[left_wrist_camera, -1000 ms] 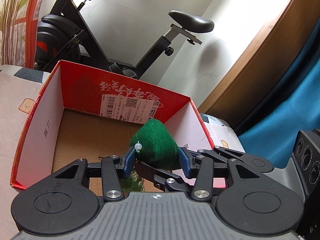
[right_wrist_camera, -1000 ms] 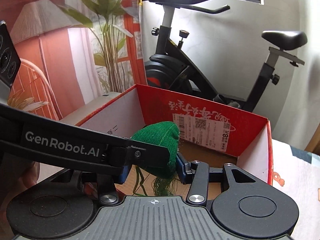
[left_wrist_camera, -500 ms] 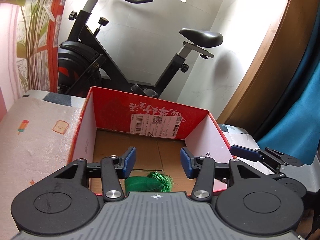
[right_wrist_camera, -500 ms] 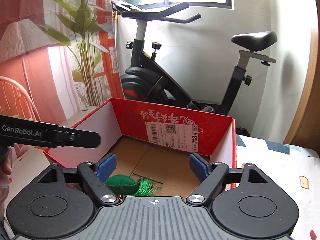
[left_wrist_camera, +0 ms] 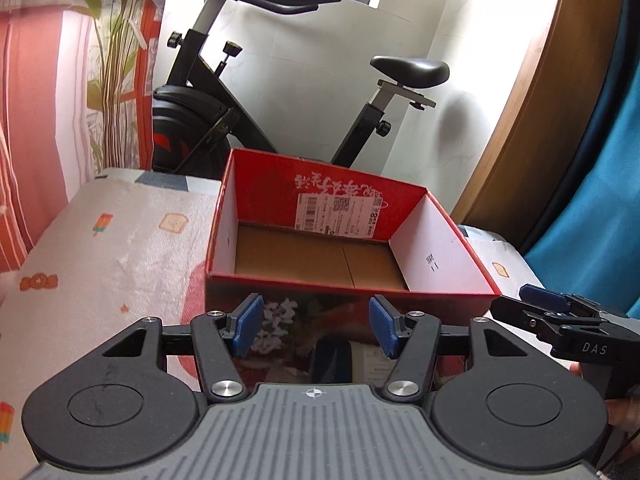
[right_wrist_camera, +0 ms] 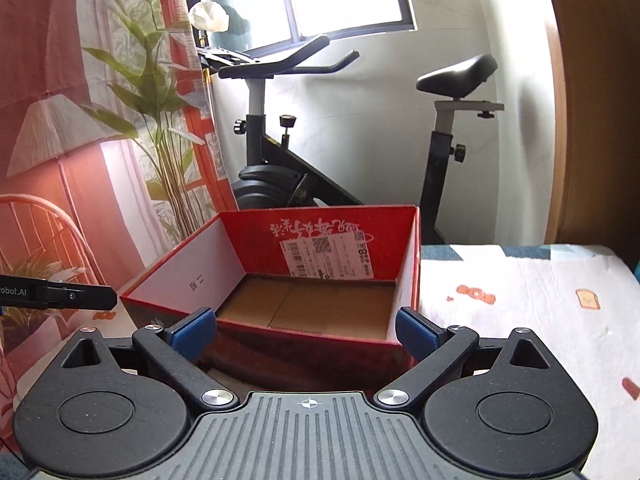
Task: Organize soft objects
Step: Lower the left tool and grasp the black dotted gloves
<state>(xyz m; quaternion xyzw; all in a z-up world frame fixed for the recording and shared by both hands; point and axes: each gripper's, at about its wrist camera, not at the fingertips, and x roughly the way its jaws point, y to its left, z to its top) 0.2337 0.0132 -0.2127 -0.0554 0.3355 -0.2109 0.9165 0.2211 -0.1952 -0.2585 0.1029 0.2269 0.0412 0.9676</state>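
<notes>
A red cardboard box (left_wrist_camera: 440, 220) with a brown floor stands open on the patterned cloth; it also shows in the right wrist view (right_wrist_camera: 192, 272). The green soft object is hidden behind the box's near wall in both views. My left gripper (left_wrist_camera: 316, 326) is open and empty, just in front of the box's near wall. My right gripper (right_wrist_camera: 306, 330) is open and empty at the near wall too; it also shows at the right edge of the left wrist view (left_wrist_camera: 560, 320). The left gripper's finger shows at the left of the right wrist view (right_wrist_camera: 60, 298).
A black exercise bike (left_wrist_camera: 224, 120) stands right behind the box against the white wall. The patterned cloth surface (left_wrist_camera: 120, 248) spreads left of the box and also right of it (right_wrist_camera: 540, 300). A curtain with a plant print (right_wrist_camera: 132, 120) hangs at the left.
Both grippers opened and let go of the green soft object, which dropped into the box. Both then pulled back and up, so the object is now out of sight.
</notes>
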